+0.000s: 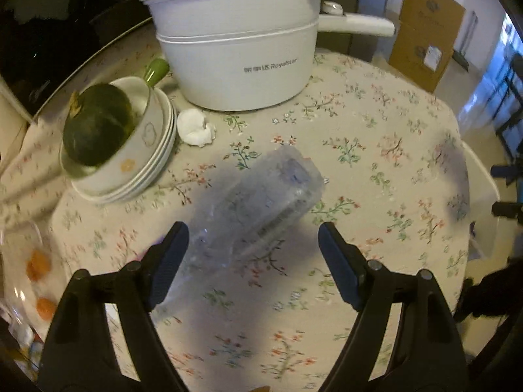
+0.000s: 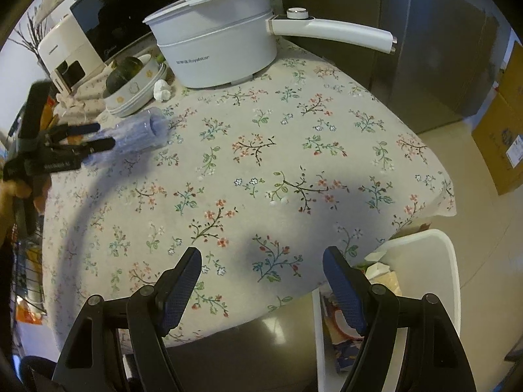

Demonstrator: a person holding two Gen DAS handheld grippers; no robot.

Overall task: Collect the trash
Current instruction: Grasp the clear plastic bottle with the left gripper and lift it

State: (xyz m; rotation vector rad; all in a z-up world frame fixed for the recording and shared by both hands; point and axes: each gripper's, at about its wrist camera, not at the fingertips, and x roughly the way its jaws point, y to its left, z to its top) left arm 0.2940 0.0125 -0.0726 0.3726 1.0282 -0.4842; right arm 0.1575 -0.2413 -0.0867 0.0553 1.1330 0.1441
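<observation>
I see one table [image 2: 294, 137] under a floral cloth, filling most of both views. Its far edge sits against a dark fridge [image 2: 425, 49]; its near edge falls away just under my right gripper [image 2: 261, 281], and the rounded corner drops off to the right of those fingers.

One white bin [image 2: 447, 261] stands on the floor beside that corner, below and right of the right fingers, with paper scraps inside. Two cardboard boxes [image 1: 425, 32] are stacked beyond the table on open floor.

One white pot [image 1: 235, 49] with a long handle stands far ahead of my left fingers [image 1: 170, 261]. Left of it I count one stack of plates [image 1: 153, 170], about three, with one bowl [image 1: 143, 134] on top holding one dark green squash [image 1: 98, 130]. One crumpled tissue [image 1: 196, 127] lies beside the plates, in front of the pot.

One clear plastic bottle [image 1: 261, 202] lies on its side on the cloth, slanting up and right from between the fingers of my left gripper [image 1: 251, 251]. Those fingers are spread wide on either side of its near end, and I cannot tell whether they touch it.

The right fingers are spread too, with nothing between them but cloth. The stretch of cloth between the two grippers is open.
</observation>
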